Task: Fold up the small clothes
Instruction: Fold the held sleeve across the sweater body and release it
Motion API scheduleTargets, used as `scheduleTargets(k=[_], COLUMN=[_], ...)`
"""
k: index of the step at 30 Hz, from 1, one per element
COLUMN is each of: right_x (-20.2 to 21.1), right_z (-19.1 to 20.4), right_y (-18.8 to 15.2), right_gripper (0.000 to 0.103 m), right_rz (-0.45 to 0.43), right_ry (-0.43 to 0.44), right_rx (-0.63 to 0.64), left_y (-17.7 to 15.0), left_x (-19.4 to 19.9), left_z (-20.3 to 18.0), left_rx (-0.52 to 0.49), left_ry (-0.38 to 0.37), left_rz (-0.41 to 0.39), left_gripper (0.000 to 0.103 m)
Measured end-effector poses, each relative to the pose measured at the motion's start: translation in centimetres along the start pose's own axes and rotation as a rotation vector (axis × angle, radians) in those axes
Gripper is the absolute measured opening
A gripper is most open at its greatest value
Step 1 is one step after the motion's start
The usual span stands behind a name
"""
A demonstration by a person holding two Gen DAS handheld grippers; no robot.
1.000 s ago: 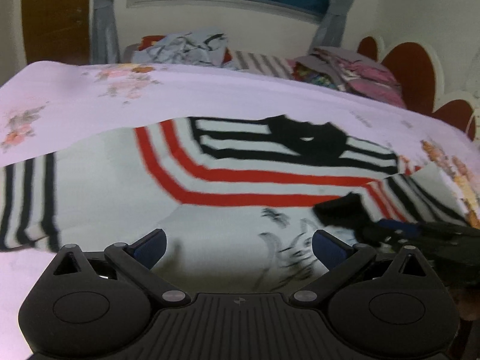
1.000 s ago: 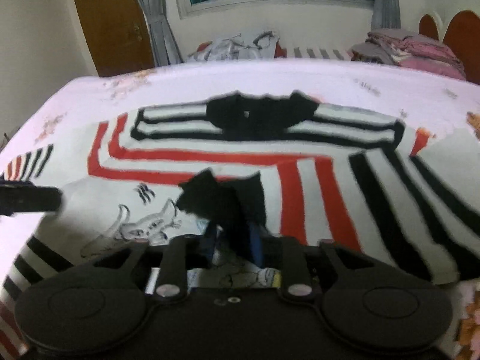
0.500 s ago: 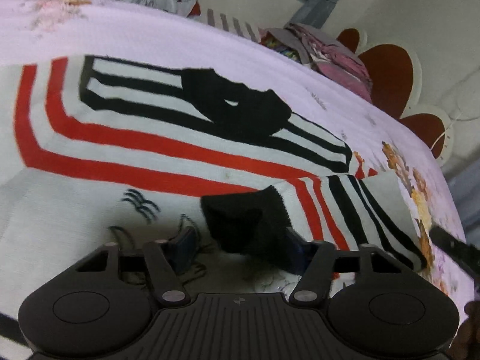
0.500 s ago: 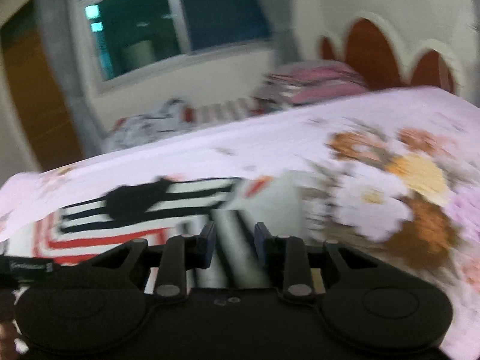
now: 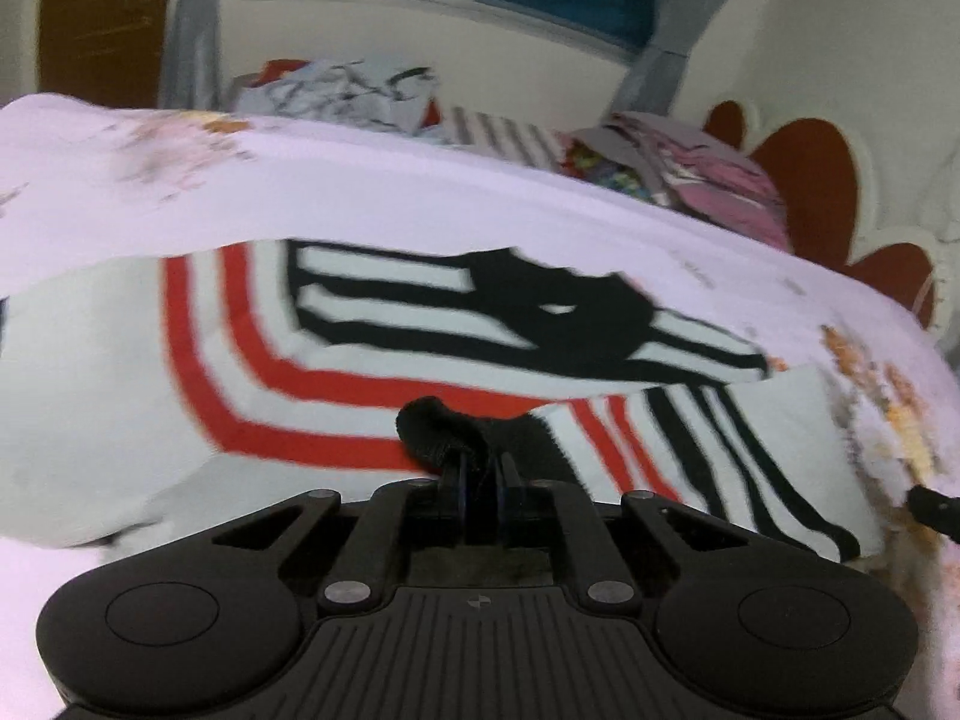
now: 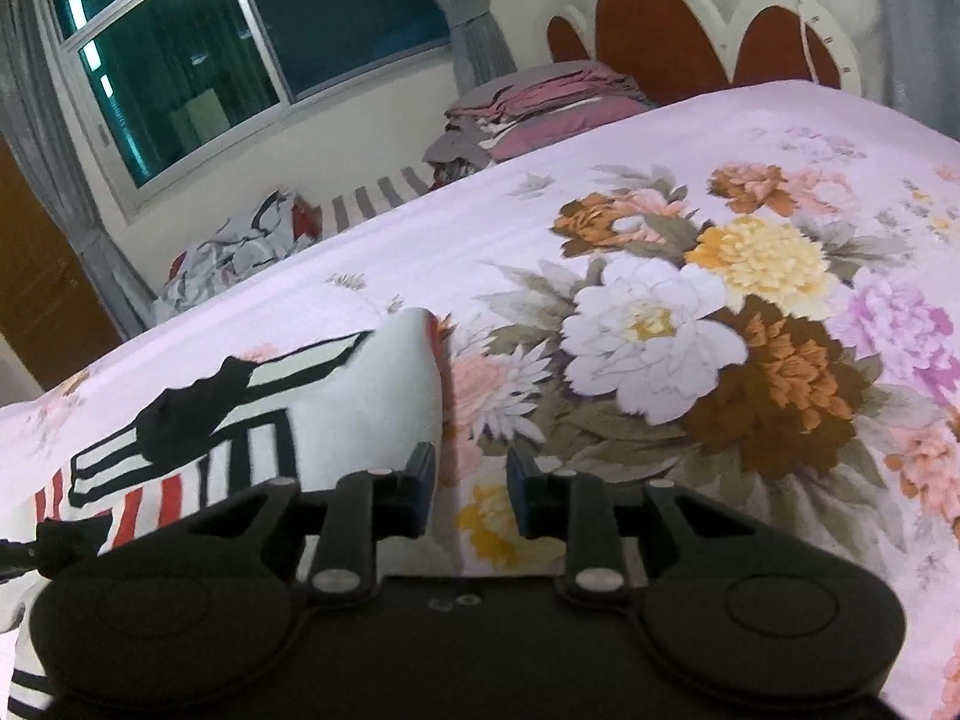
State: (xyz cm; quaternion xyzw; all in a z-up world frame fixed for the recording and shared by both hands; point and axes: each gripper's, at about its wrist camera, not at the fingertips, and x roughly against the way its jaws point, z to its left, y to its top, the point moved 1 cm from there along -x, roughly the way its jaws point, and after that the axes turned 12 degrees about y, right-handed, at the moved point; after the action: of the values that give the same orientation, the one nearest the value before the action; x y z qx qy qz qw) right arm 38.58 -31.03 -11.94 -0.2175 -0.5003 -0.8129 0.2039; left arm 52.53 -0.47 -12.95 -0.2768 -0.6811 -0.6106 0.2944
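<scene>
A knit striped sweater in white, red and black is spread flat on the floral bedsheet just ahead of the left tongs, whose tips are pinched tight on its fuzzy black cuff. The right tongs are held low over the flower print with tips spread and nothing between them, the sweater's edge just to their left. Folded clothes are piled well ahead by the scalloped headboard.

Floral bedsheet; folded bedding; window; headboard.

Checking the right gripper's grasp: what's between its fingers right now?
Nothing held: in the right wrist view, the open right gripper frames only floral bedsheet; the striped sweater lies just beside its left finger.
</scene>
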Motion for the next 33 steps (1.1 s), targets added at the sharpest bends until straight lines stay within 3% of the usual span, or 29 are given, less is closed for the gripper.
scheduleTargets(k=[5, 8, 9, 11, 12, 14, 17, 18, 20, 21, 22, 25, 26, 27, 29, 33], right_x=[-2.2, -3.6, -3.4, -2.5, -2.3, -2.6, -4.5, -5.4, -7.4, -8.4, -9.4, -11.9, -12.3, -12.6, -12.3, -12.9], right_z=[0.4, 0.1, 0.1, 0.1, 0.0, -0.4, -0.8, -1.0, -1.2, -1.3, -1.5, -2.7, -2.9, -3.1, -2.6, -2.3], right_y=[-1.1, -2.0, -1.9, -1.0, -0.3, 1.3, 3.7, 4.2, 4.9, 5.1, 5.3, 5.7, 5.7, 5.8, 5.7, 4.6], right_gripper=[0.028, 0.028, 0.028, 0.033, 0.034, 0.036, 0.041, 0.041, 0.045, 0.045, 0.045, 0.044, 0.02, 0.007, 0.007, 0.008], right_rz=[0.107, 0.19, 0.178, 0.126, 0.105, 0.075, 0.057, 0.052, 0.066, 0.075, 0.082, 0.114, 0.127, 0.142, 0.114, 0.137], right_ry=[0.059, 0.048, 0.056, 0.064, 0.074, 0.093, 0.108, 0.121, 0.127, 0.128, 0.133, 0.161, 0.192, 0.241, 0.205, 0.15], right_rx=[0.029, 0.049, 0.048, 0.052, 0.054, 0.065, 0.074, 0.075, 0.092, 0.102, 0.095, 0.014, -0.001, -0.012, 0.046, 0.107], left_y=[-1.7, -2.4, -2.3, -2.3, -2.2, -1.6, -1.0, -0.9, -0.9, -0.8, -0.9, -1.0, -1.2, -1.4, -1.8, -2.9], left_x=[-1.5, -1.7, -1.5, -0.7, -0.4, -0.7, -2.3, -2.7, -3.4, -3.7, -3.8, -3.5, -3.0, -2.1, -1.1, -2.7], left_z=[0.7, 1.0, 1.0, 1.4, 1.6, 2.4, 2.8, 2.7, 2.3, 2.1, 2.0, 1.6, 1.5, 1.5, 1.5, 0.3], left_rx=[-0.028, -0.028, -0.029, -0.026, -0.017, 0.017, 0.055, 0.059, 0.057, 0.048, 0.044, 0.043, 0.039, 0.037, 0.01, -0.089], left_ry=[0.035, 0.048, 0.061, 0.129, 0.153, 0.127, 0.071, 0.059, 0.048, 0.037, 0.036, 0.032, 0.035, 0.041, 0.077, 0.131], left_rz=[0.026, 0.023, 0.016, -0.025, -0.051, -0.048, 0.015, 0.035, 0.05, 0.051, 0.052, 0.024, -0.01, -0.063, -0.129, -0.083], left_gripper=[0.008, 0.008, 0.013, 0.046, 0.068, 0.069, 0.064, 0.052, 0.038, 0.019, 0.011, 0.006, 0.006, 0.006, 0.005, 0.006])
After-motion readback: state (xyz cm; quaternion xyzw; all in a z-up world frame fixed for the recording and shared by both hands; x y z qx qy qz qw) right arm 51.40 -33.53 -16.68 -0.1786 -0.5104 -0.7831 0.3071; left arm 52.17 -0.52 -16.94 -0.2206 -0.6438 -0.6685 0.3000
